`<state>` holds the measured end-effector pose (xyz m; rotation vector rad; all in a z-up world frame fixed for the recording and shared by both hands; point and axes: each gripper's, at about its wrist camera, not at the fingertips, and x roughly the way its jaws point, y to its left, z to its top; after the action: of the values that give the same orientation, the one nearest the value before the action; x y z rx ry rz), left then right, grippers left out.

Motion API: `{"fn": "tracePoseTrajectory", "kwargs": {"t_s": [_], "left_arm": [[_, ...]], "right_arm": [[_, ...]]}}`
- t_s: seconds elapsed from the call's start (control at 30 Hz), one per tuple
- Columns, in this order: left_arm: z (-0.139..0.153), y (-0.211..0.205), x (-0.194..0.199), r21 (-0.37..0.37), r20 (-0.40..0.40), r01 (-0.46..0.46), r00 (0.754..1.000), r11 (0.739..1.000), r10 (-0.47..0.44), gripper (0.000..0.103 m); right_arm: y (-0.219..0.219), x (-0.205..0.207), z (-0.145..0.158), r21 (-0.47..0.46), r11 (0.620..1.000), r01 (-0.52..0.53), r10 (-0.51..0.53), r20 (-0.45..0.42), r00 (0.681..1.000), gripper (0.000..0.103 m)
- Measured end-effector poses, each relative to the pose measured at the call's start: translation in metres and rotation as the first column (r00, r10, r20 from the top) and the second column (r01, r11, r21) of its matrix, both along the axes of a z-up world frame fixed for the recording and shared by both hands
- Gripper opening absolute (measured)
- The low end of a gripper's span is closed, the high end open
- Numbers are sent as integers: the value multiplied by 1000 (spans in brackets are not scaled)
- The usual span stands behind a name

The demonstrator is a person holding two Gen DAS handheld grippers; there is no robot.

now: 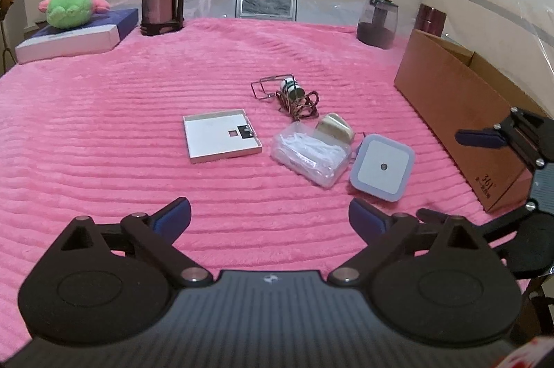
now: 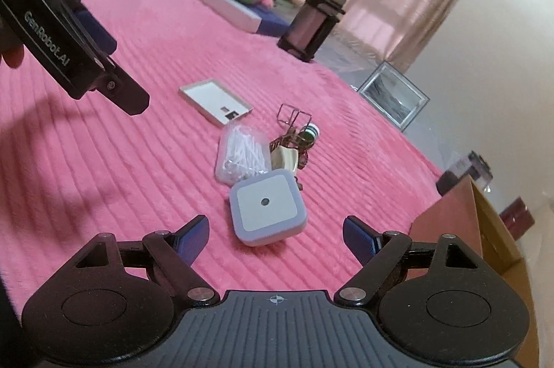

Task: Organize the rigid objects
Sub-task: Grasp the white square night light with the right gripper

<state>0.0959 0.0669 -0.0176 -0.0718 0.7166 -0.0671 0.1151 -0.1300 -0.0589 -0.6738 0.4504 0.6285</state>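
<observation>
A small cluster of rigid objects is seen near the middle of a bench covered with a pink ribbed blanket [image 1: 104, 125]. A flat white square tray [image 1: 221, 136] with a thin raised rim and a small dark cut-out lies on the left of the group. Just beside it is a clear plastic box [image 1: 310, 153] filled with white sticks, touching a cream-coloured rounded piece [image 1: 334, 127]. A square night light [image 2: 267, 207], pale blue with a white face and a small dark central dot, is propped tilted at the near end. Behind them a thin wire frame [image 1: 273, 87] and a tangled brown cord [image 1: 301, 106] are found. An open cardboard box [image 1: 460, 118] stands to the right.

The left gripper [image 1: 270, 217] is held wide open, its fingers [image 1: 173, 217] empty above the blanket. The right gripper [image 2: 276, 238] is likewise spread, nothing gripped, the night light just ahead.
</observation>
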Motion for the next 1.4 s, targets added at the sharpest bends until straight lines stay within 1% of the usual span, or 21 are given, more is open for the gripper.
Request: {"fn": "tracePoseTrajectory", "kwargs": {"t_s": [0.33,0.53,0.63,0.67,0.73,0.8,0.87,0.97,1.03,1.17,1.23,1.3,1.4], "left_arm": [[-23,4,30,-18,-47,13,999,1000,-14,96],[-32,4,42,-27,-62,22,998,999,-24,96],[-36,6,46,-37,-66,12,998,999,-14,96],[-37,7,47,-43,-66,9,998,999,-12,96],[-38,8,48,-48,-66,6,998,999,-9,96],[-39,8,49,-49,-67,6,998,999,-9,96],[-39,8,49,-54,-68,6,998,999,-9,96],[-39,8,49,-53,-68,6,998,999,-9,96],[-39,8,49,-54,-66,4,998,999,-8,96],[-39,8,50,-62,-65,0,998,998,-4,96],[-39,7,50,-66,-63,-2,998,998,-3,96],[-39,5,52,-70,-59,-1,998,998,-3,96],[-38,0,55,-65,-43,18,999,998,-20,96]], "right_arm": [[23,28,-36,-153,987,-51,58,42,997,81],[33,41,-45,-184,980,-70,81,49,996,81],[36,44,-47,-207,975,-84,98,55,994,80],[37,44,-48,-217,972,-91,107,59,993,79],[39,44,-49,-234,967,-101,118,62,991,74],[40,45,-49,-243,964,-106,123,58,991,65],[41,47,-49,-243,964,-108,123,47,991,62],[42,49,-50,-241,964,-109,122,42,992,62],[41,49,-49,-225,969,-99,110,35,993,61],[34,51,-42,-149,987,-55,58,19,998,61],[28,52,-36,-85,996,-16,16,-3,1000,61],[18,55,-29,2,999,43,-43,-45,998,61],[0,64,-19,137,979,152,-132,-145,981,61]]}}
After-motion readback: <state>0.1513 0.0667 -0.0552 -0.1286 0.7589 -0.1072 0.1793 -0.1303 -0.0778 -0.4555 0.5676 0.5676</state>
